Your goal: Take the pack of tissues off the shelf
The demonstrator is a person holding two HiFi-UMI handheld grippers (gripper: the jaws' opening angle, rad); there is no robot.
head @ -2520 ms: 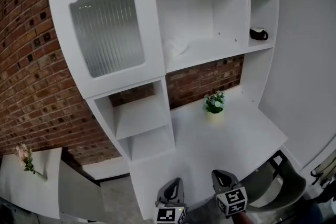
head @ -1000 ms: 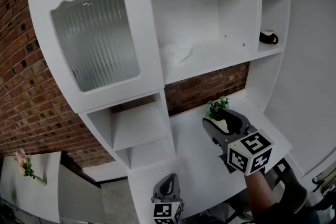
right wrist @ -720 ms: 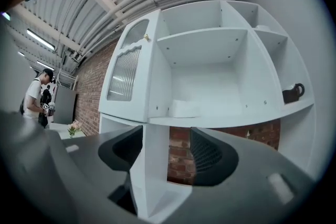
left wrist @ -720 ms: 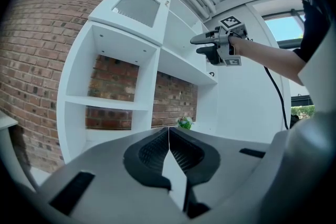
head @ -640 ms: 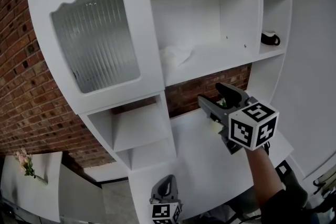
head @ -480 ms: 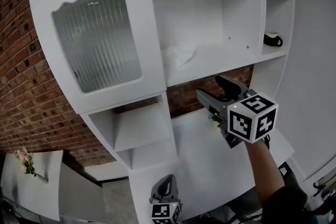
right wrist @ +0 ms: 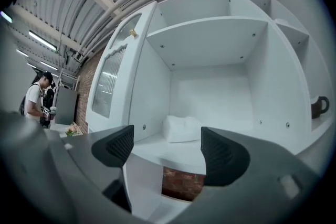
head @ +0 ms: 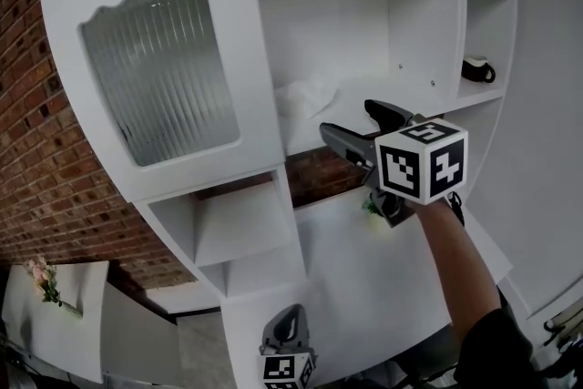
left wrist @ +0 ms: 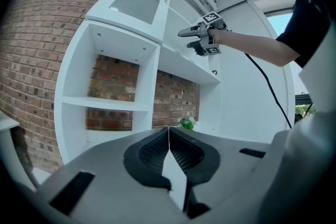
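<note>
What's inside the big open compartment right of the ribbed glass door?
Only a white pack of tissues shows, lying in the compartment toward the back, left of centre. Nothing else shows there. The strip right behind the pack is covered by it, so it cannot be checked.

Dark mug (head: 476,68); perhaps potted flowers (left wrist: 186,123)

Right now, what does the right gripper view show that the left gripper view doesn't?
Only the right gripper view: the pack of tissues on its shelf and a dark mug. Only the left gripper view: the left gripper, shut, and the small plant. Both: the right gripper, jaws opening with nothing between them, the white shelf unit and its ribbed glass door.
</note>
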